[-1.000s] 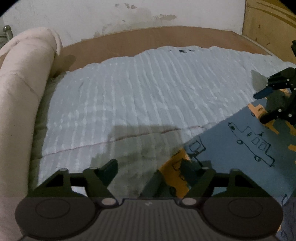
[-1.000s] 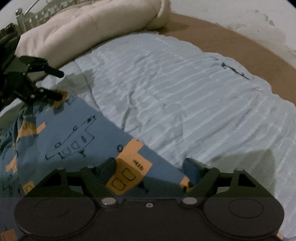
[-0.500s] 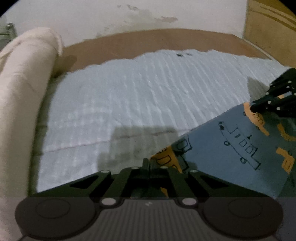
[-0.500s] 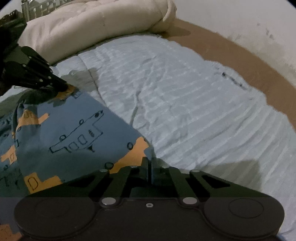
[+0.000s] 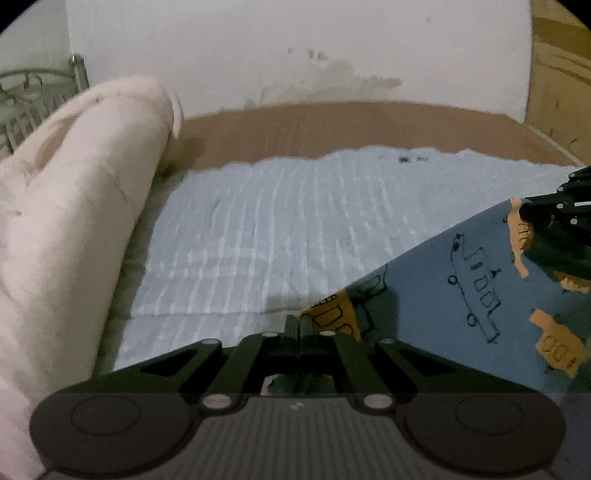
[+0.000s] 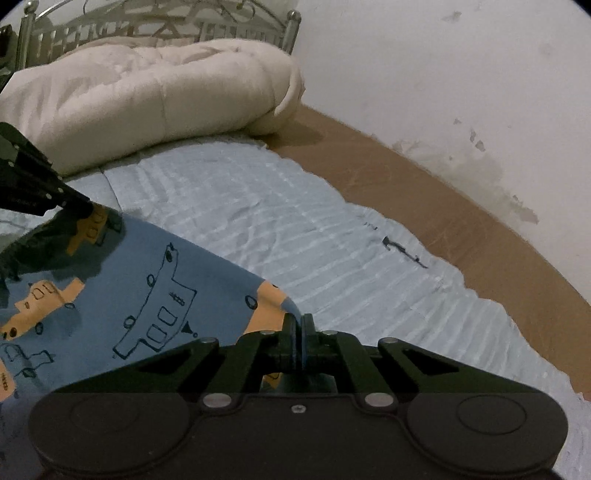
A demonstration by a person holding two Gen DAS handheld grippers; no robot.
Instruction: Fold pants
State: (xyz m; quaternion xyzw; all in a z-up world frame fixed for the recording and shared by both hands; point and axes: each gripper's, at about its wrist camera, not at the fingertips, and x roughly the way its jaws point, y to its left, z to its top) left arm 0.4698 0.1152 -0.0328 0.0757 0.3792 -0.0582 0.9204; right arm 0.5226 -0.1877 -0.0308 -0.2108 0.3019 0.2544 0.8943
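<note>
The pants (image 5: 461, 291) are blue cloth printed with orange and outlined aeroplanes, and their edge is lifted off the bed, stretched between both grippers. My left gripper (image 5: 298, 325) is shut on one corner of that edge, at an orange patch. My right gripper (image 6: 300, 325) is shut on the other corner of the pants (image 6: 147, 291). In the left wrist view the right gripper (image 5: 524, 206) shows at the far right, pinching the cloth. In the right wrist view the left gripper (image 6: 83, 206) does the same at the left. The lower part of the pants is out of view.
A pale blue ribbed sheet (image 5: 288, 229) covers the bed, with bare brown mattress (image 5: 332, 129) beyond it against a stained white wall. A rolled cream quilt (image 5: 66, 206) lies along the left, before a metal bedstead (image 6: 147, 26). A wooden panel (image 5: 561, 74) stands at the right.
Both grippers stood open over the pants' edge, then shut on it. Both have since risen, lifting the cloth's edge taut off the sheet.
</note>
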